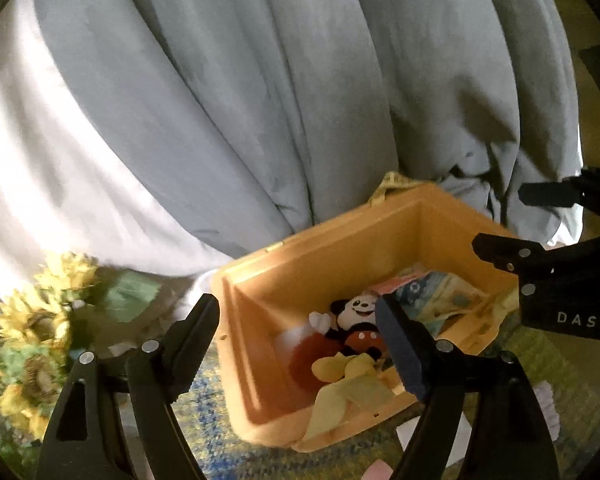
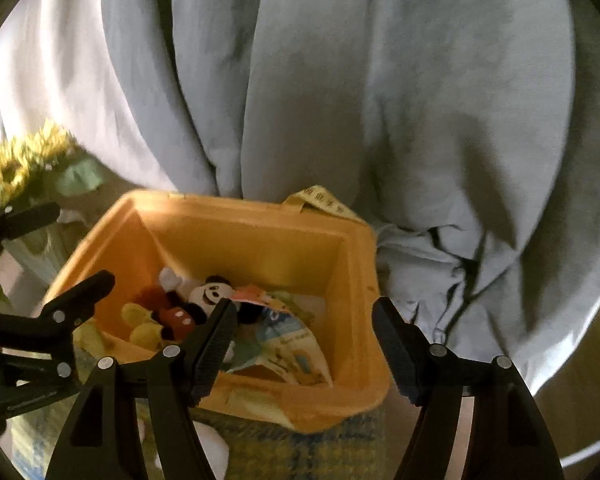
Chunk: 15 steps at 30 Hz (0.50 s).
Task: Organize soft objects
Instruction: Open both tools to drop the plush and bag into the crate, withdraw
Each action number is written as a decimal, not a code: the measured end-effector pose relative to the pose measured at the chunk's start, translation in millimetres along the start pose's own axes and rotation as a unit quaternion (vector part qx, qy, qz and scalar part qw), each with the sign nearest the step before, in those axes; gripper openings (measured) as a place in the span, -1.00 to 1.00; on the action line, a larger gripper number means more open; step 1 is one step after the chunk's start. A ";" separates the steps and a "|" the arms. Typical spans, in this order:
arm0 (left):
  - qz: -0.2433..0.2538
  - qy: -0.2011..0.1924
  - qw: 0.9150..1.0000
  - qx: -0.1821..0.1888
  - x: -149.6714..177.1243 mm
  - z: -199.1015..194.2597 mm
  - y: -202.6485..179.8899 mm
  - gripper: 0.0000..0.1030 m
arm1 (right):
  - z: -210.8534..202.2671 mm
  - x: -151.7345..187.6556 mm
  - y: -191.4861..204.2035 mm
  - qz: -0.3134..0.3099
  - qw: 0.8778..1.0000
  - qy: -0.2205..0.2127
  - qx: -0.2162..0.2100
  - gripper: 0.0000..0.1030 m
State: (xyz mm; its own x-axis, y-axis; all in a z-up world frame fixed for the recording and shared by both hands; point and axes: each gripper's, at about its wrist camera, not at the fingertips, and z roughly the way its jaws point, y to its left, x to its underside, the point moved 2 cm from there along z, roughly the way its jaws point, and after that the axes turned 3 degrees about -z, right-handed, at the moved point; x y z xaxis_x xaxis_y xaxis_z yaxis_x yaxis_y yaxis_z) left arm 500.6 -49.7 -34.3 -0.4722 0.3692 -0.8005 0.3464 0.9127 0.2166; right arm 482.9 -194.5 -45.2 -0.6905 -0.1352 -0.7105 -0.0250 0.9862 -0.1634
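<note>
Left claw (image 1: 296, 336): jaws standing wide apart, nothing between the pads; it hangs over the near left corner of the orange bin (image 1: 260, 268). No earlier frame to compare.

Right claw (image 2: 304, 344): jaws likewise wide apart and empty, poised above the near rim of the same bin (image 2: 356, 360). Each claw shows at the edge of the other's view, the right one at the right side of the left wrist view (image 1: 540, 240).

Bin contents: a mouse plush toy (image 1: 356, 320) with black ears, white face and red shorts lies on its back on the bin floor, towards the left side. Beside it, towards the right wall, a printed cloth (image 2: 288, 348) in pale blue and yellow, crumpled. A yellow cloth (image 1: 352, 392) drapes over the near corner, partly inside, partly over the rim.

Bin sits on a blue-and-yellow woven mat (image 2: 300, 452).

Left of the bin: a bunch of sunflowers (image 1: 32, 340), blurred.

Behind the bin: a yellow measuring tape (image 2: 328, 200) lies against the far rim. Beyond everything, a large grey-blue quilt (image 1: 260, 80) hangs in heavy folds and fills the background.
</note>
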 end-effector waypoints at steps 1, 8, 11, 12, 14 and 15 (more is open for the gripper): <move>-0.003 -0.007 1.000 -0.005 -0.9 -7.8 0.6 0.55 | -5.9 0.7 -1.4 0.003 1.000 -0.004 0.002 0.37; -0.024 -0.043 0.999 -0.020 0.3 -63.1 1.7 0.61 | -56.9 9.0 -2.1 0.024 0.999 -0.045 0.012 0.37; -0.029 -0.056 0.998 -0.028 4.0 -84.6 1.1 0.62 | -79.3 15.0 -2.2 0.031 0.997 -0.063 0.021 0.43; -0.031 -0.060 0.997 -0.033 5.4 -92.3 0.8 0.62 | -86.0 17.3 -2.6 0.034 0.997 -0.069 0.024 0.47; -0.035 -0.067 0.996 -0.039 8.6 -106.9 0.5 0.62 | -100.0 22.6 -3.6 0.043 0.995 -0.079 0.029 0.48; -0.037 -0.070 0.996 -0.041 10.1 -113.6 0.2 0.63 | -106.1 25.0 -4.1 0.046 0.995 -0.083 0.031 0.48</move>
State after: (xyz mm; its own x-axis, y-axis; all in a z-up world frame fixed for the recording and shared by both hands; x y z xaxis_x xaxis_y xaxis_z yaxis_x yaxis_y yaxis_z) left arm 403.9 -25.9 21.1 -0.3749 0.2780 -0.8844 0.2453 0.9497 0.1945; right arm 389.0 -191.8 10.3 -0.5583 -0.0627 -0.8272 0.0813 0.9882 -0.1297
